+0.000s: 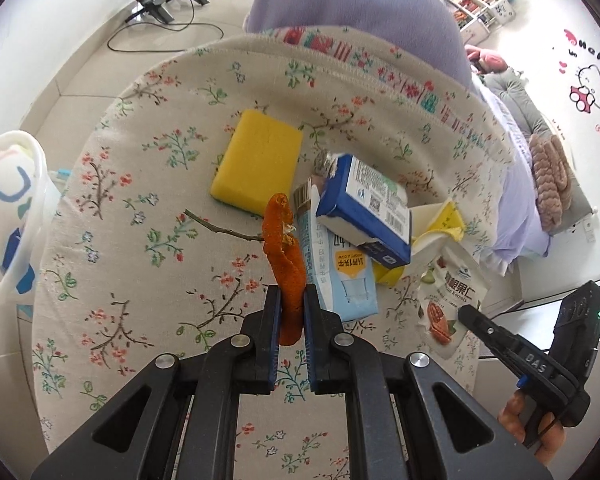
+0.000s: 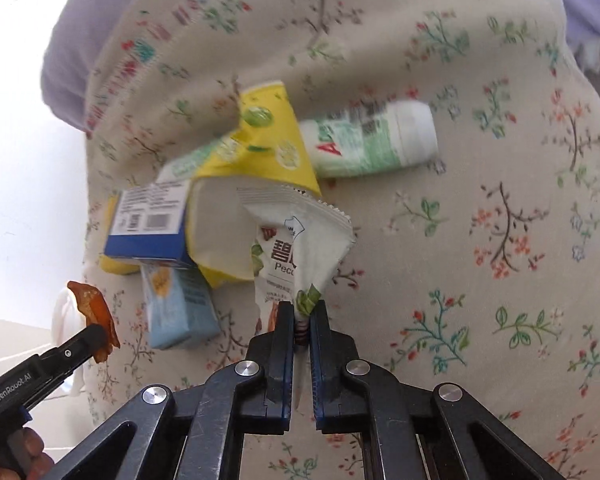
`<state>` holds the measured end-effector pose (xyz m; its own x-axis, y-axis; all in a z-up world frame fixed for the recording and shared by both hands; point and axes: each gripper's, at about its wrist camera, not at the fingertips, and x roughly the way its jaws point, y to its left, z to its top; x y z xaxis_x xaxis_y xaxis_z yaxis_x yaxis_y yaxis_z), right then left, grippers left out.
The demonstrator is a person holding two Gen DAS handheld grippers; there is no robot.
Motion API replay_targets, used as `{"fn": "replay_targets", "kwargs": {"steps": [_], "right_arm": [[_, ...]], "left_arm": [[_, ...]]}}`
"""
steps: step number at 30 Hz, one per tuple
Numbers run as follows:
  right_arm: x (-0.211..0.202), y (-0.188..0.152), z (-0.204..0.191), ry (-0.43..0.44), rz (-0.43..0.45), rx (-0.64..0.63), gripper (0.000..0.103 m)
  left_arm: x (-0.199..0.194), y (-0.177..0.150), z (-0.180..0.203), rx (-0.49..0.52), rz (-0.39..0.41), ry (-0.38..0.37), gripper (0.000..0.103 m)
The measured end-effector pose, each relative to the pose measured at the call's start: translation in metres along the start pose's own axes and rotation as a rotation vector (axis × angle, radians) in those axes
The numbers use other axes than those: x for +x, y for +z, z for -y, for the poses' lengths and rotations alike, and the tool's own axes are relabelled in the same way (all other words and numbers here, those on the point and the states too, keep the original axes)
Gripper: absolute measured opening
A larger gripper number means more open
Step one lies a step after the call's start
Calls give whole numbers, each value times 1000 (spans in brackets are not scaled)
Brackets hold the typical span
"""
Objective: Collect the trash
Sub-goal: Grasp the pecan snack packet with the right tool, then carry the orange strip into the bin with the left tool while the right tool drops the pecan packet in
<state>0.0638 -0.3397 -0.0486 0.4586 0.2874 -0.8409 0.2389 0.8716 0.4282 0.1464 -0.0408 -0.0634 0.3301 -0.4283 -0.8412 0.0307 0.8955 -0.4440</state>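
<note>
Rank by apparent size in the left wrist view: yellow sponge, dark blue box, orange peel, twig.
1. Yellow sponge and dark blue box: too alike to rank.
2. Orange peel, inflated by nearness in the left gripper.
3. Twig.

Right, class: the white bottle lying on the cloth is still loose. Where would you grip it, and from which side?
Grip the bottle across its round body, near the middle, coming down from above with the fingers either side. It lies flat on its side on the cloth, cap end free to the right; its other end is tucked against the yellow carton, so avoid that end.
</note>
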Motion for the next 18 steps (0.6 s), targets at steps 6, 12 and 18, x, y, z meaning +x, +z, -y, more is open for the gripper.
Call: {"fn": "replay_targets", "kwargs": {"steps": [6, 12, 18], "right_arm": [[-22, 0, -26, 154, 97, -85, 7], [-14, -4, -51, 173, 100, -142, 7], [-6, -8, -70, 209, 76, -196, 7]], "left_arm": [[-30, 6, -14, -15, 51, -38, 11], [-40, 9, -38, -64, 53, -35, 11], [-58, 13, -67, -114, 40, -23, 11]]}}
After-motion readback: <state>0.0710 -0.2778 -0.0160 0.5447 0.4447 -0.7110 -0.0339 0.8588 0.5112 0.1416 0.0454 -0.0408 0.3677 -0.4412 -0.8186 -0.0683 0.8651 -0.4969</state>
